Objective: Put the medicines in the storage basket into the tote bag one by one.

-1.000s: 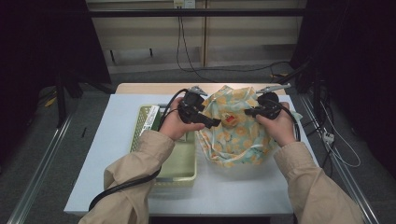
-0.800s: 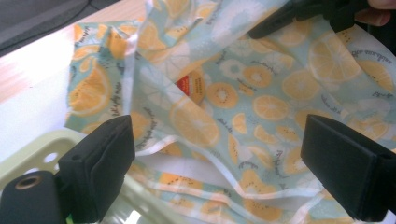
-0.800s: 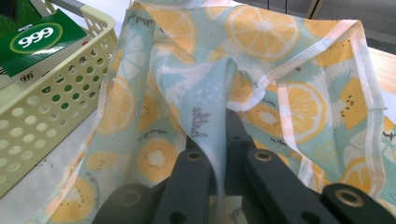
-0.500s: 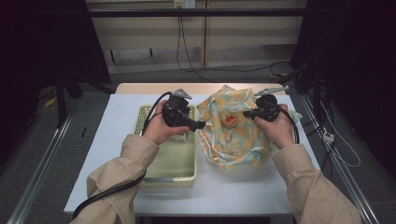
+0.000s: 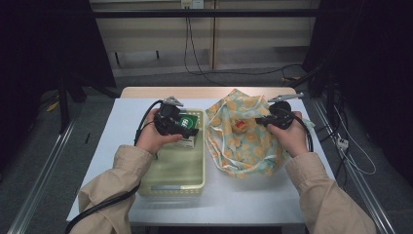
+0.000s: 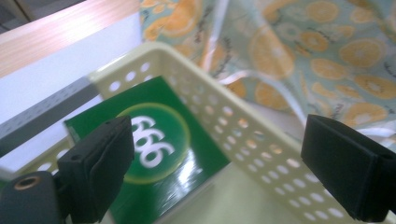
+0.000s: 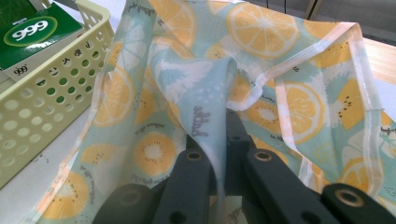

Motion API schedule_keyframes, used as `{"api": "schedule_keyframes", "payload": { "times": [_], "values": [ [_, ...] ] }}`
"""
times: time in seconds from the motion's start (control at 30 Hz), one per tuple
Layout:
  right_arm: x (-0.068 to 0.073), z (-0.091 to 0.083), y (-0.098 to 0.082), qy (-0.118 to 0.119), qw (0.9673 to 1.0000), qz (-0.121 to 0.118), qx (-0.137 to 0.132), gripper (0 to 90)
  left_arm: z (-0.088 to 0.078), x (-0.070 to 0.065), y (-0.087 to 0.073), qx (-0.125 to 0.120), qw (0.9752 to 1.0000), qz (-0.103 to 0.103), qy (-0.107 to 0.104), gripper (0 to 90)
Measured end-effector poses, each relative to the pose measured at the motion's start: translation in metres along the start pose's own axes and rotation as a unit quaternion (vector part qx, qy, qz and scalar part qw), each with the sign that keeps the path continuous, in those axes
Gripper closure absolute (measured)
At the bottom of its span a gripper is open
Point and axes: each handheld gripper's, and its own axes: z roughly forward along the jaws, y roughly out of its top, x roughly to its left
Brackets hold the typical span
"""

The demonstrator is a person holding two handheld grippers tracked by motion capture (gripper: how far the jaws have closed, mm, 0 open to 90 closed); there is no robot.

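The work in hand looks like emptying the fruit-print bag into the basket, and each hand's place fits that. The right gripper sits at the bag's 3 o'clock edge with its jaws clenched on a fold of the cloth; in the right gripper view the fabric rises pinched between the two black jaws, which pulls the rim up and, I judge, keeps the mouth open so the contents can be reached. A small red thing lies inside near the bag's middle, too small to identify. The left gripper hangs over the basket's 12 o'clock end, just above the green box, with jaws spread wide and nothing between them; in the left gripper view the box lies flat on the basket floor below the open jaws, against the perforated wall nearest the bag. That reads as a release: the box rests in the basket, apart from the pads, and the bag lies just beside the basket at its 3 o'clock.
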Motion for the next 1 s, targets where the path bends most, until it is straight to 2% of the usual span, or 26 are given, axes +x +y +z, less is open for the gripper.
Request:
{"api": "schedule_keyframes", "payload": {
  "times": [0.17, 0.23, 0.3, 0.37, 0.4, 0.43, 0.47, 0.53, 0.57, 0.6, 0.77, 0.87, 0.9, 0.93, 1.0],
  "values": [
    [-0.001, -0.001, -0.002, 0.001, 1.0, 0.0, -0.001, 89.9, 0.003, 0.006, -0.004, 0.012, 0.9995, -0.003, 0.029, 8.7],
    [-0.001, -0.001, -0.003, 0.002, 1.0, -0.001, 0.0, 89.8, 0.005, 0.007, -0.005, 0.009, 0.9993, -0.015, 0.033, 8.3],
    [-0.001, -0.001, -0.003, 0.002, 1.0, -0.002, -0.001, 89.9, 0.008, 0.008, -0.006, 0.015, 0.999, -0.016, 0.038, 7.3],
    [-0.001, -0.002, -0.004, 0.003, 1.0, -0.003, -0.001, 89.8, 0.012, 0.007, -0.006, 0.018, 0.9984, -0.017, 0.05, 7.4],
    [-0.001, -0.002, -0.004, 0.004, 1.0, -0.002, -0.001, 89.8, 0.013, 0.006, -0.007, 0.02, 0.9975, -0.018, 0.065, 7.5],
    [-0.001, -0.002, -0.004, 0.004, 1.0, -0.003, -0.001, 89.8, 0.014, 0.008, -0.007, 0.025, 0.9982, -0.024, 0.05, 7.6],
    [-0.001, -0.003, -0.004, 0.004, 1.0, -0.004, -0.001, 89.8, 0.016, 0.008, -0.008, 0.026, 0.998, -0.028, 0.051, 7.5],
    [-0.002, -0.003, -0.005, 0.004, 1.0, -0.003, -0.002, 89.9, 0.02, 0.007, -0.009, 0.026, 0.9975, -0.029, 0.059, 6.4],
    [-0.002, -0.002, -0.005, 0.005, 1.0, -0.002, -0.002, 89.9, 0.022, 0.006, -0.009, 0.027, 0.997, -0.025, 0.068, 5.2],
    [-0.002, -0.002, -0.006, 0.005, 1.0, -0.001, 0.0, 89.8, 0.023, 0.005, -0.008, 0.028, 0.997, -0.019, 0.069, 4.9],
    [-0.003, -0.001, -0.008, 0.006, 1.0, 0.0, 0.002, 89.9, 0.026, 0.005, -0.007, 0.02, 0.9953, -0.039, 0.086, 5.8],
    [-0.003, 0.0, -0.008, 0.005, 1.0, -0.001, 0.002, 89.9, 0.028, 0.002, -0.006, 0.032, 0.9943, -0.023, 0.099, 5.0],
    [-0.003, 0.0, -0.008, 0.006, 1.0, 0.0, 0.001, 89.8, 0.03, -0.001, -0.006, 0.034, 0.9931, -0.021, 0.11, 4.1],
    [-0.003, 0.0, -0.008, 0.007, 1.0, 0.0, 0.001, 89.8, 0.029, 0.0, -0.005, 0.037, 0.9935, -0.017, 0.107, 3.9],
    [-0.003, -0.001, -0.008, 0.007, 1.0, -0.002, 0.0, 89.8, 0.029, 0.0, -0.004, 0.032, 0.9938, -0.027, 0.104, 5.8]
  ]
}}
